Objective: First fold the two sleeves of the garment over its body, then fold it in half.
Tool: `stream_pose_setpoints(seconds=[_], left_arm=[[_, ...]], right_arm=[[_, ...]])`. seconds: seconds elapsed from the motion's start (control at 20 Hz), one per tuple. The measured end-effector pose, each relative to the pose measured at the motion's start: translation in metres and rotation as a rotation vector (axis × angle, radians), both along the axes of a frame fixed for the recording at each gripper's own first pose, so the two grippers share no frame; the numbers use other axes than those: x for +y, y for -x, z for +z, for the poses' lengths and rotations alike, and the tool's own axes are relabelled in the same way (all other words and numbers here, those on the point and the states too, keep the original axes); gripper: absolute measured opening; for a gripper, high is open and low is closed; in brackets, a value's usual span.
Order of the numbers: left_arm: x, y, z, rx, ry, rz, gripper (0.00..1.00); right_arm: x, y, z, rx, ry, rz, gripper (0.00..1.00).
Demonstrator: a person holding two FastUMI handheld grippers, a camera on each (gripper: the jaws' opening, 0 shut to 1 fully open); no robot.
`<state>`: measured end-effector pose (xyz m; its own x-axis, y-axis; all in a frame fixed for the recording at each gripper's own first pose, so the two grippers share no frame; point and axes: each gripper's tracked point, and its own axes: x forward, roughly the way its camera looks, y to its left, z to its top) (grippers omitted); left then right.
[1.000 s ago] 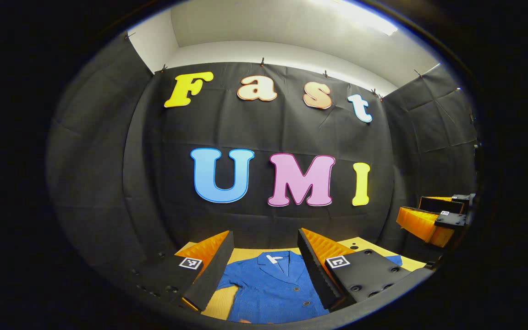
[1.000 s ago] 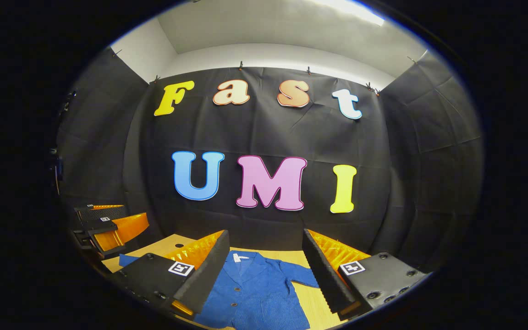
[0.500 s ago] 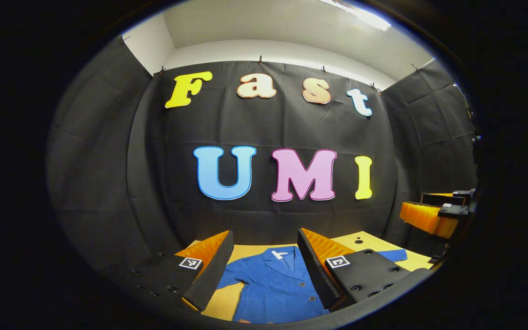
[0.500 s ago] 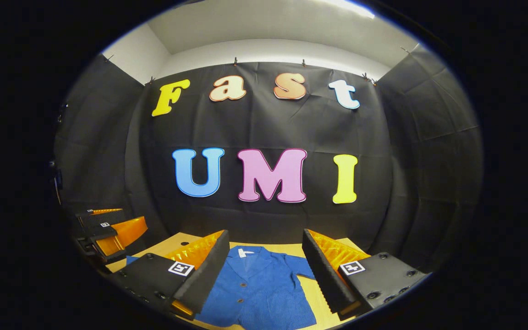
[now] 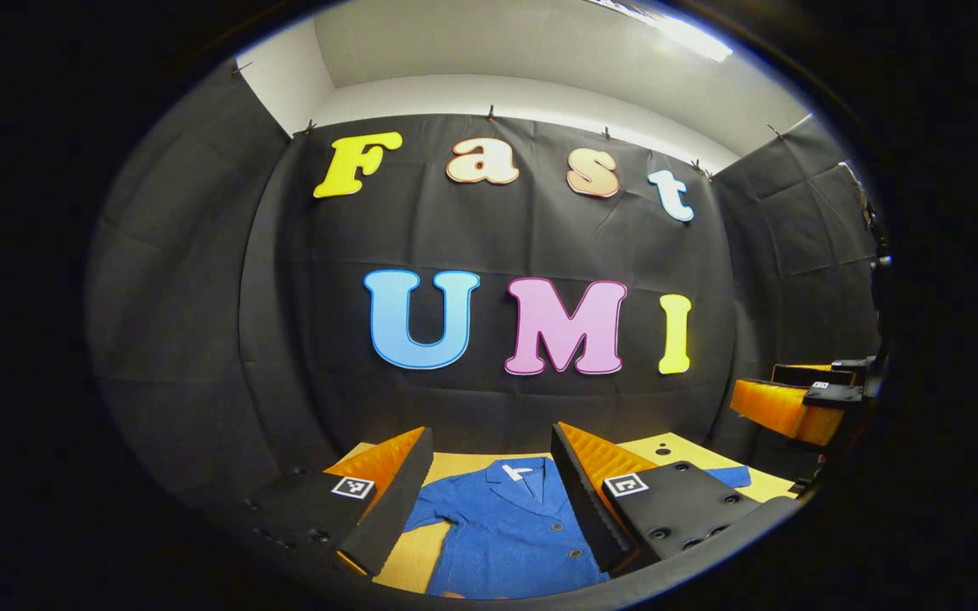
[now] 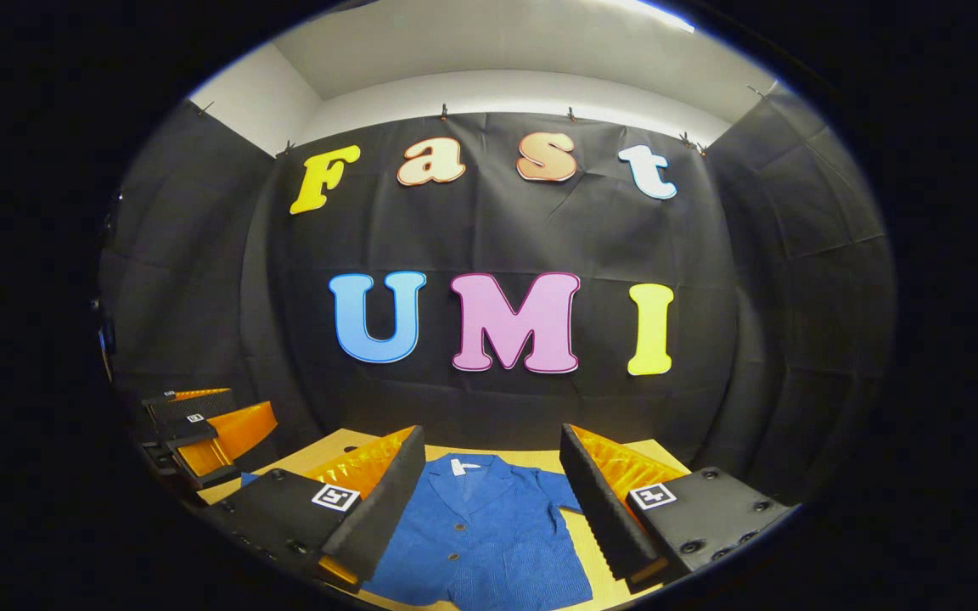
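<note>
A blue shirt (image 5: 502, 530) is lying flat on the light wooden desk (image 5: 463, 464), front side up, with its collar pointing toward the black cloth wall (image 5: 489, 238). Its buttons are showing down the middle. In the left gripper view, the left tongs (image 5: 489, 501) are hanging above the shirt, wide open and holding nothing. One sleeve (image 5: 731, 475) is sticking out to the side past them. The right tongs (image 5: 782, 407) are showing far off at the edge there. In the right gripper view, the right tongs (image 6: 489, 501) are also hanging above the shirt (image 6: 476, 535), wide open and empty.
</note>
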<state>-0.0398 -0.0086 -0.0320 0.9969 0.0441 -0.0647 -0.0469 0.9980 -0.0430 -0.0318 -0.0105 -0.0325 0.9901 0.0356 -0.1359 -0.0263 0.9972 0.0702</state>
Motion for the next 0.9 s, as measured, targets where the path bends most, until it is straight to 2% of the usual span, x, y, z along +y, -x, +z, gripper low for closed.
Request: stream_pose_setpoints(seconds=[0.1, 0.2, 0.25, 0.45, 0.5, 0.75, 0.8, 0.85, 0.9], left_arm=[[0.002, 0.000, -0.004, 0.012, 0.010, 0.006, 0.81], [0.003, -0.002, -0.004, 0.022, 0.038, 0.009, 0.81], [0.002, -0.002, -0.004, 0.023, 0.046, 0.008, 0.81], [0.003, -0.005, -0.004, 0.022, 0.027, 0.008, 0.81], [0.001, -0.007, -0.005, 0.025, 0.031, 0.004, 0.81], [-0.007, -0.018, -0.006, 0.038, 0.033, 0.000, 0.81], [-0.010, -0.020, -0.007, 0.041, 0.033, -0.006, 0.81], [-0.015, -0.022, -0.008, 0.046, 0.040, -0.014, 0.81], [-0.018, -0.024, -0.009, 0.048, 0.049, -0.020, 0.81]], right_arm=[[0.003, -0.003, -0.001, 0.003, 0.002, 0.008, 0.99], [0.005, -0.007, -0.003, 0.009, 0.008, 0.014, 0.96], [0.005, -0.009, -0.005, 0.012, 0.009, 0.017, 0.99], [0.008, -0.016, -0.013, 0.029, 0.009, 0.032, 0.99], [0.007, -0.019, -0.014, 0.032, 0.011, 0.034, 0.96], [-0.008, -0.034, -0.031, 0.064, 0.005, 0.011, 0.96], [-0.015, -0.038, -0.039, 0.077, 0.009, -0.008, 0.99], [-0.024, -0.042, -0.047, 0.094, 0.015, -0.025, 0.96], [-0.028, -0.047, -0.055, 0.112, 0.015, -0.033, 1.00]])
